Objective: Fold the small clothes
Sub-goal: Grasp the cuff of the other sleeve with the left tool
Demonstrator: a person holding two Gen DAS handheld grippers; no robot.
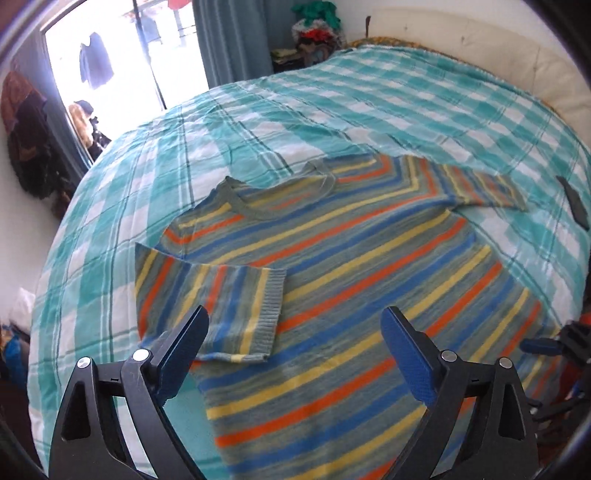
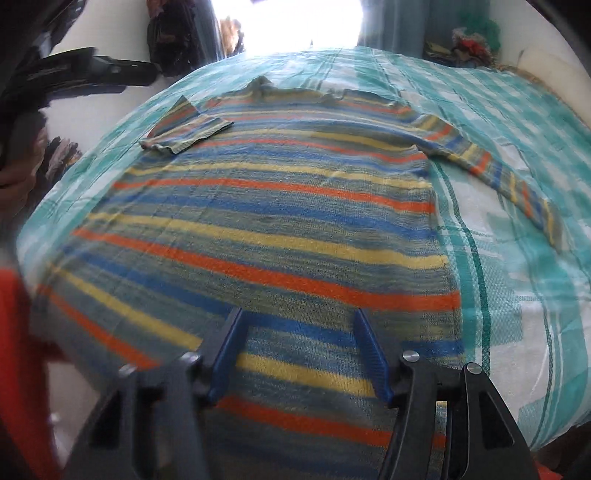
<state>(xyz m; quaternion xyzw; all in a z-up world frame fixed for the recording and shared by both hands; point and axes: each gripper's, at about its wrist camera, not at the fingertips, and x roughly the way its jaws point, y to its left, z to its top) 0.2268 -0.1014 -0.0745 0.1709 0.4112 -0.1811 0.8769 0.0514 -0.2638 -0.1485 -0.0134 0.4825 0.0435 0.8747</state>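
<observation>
A striped knit sweater (image 1: 332, 266) in blue, orange, yellow and grey lies flat on the bed, collar away from me; it also shows in the right wrist view (image 2: 266, 221). Its left sleeve (image 1: 210, 299) is folded in over the body, seen too in the right wrist view (image 2: 184, 133). Its right sleeve (image 1: 476, 184) stretches out to the side, as the right wrist view (image 2: 491, 166) shows. My left gripper (image 1: 295, 332) is open and empty, just above the folded sleeve. My right gripper (image 2: 297, 332) is open and empty, low over the sweater's lower body.
The bed has a teal and white checked cover (image 1: 332, 110). A dark flat object (image 1: 574, 201) lies on the cover at the right. A pile of clothes (image 1: 317, 33) sits past the bed's far corner. A bright doorway (image 1: 122, 55) is at the back left.
</observation>
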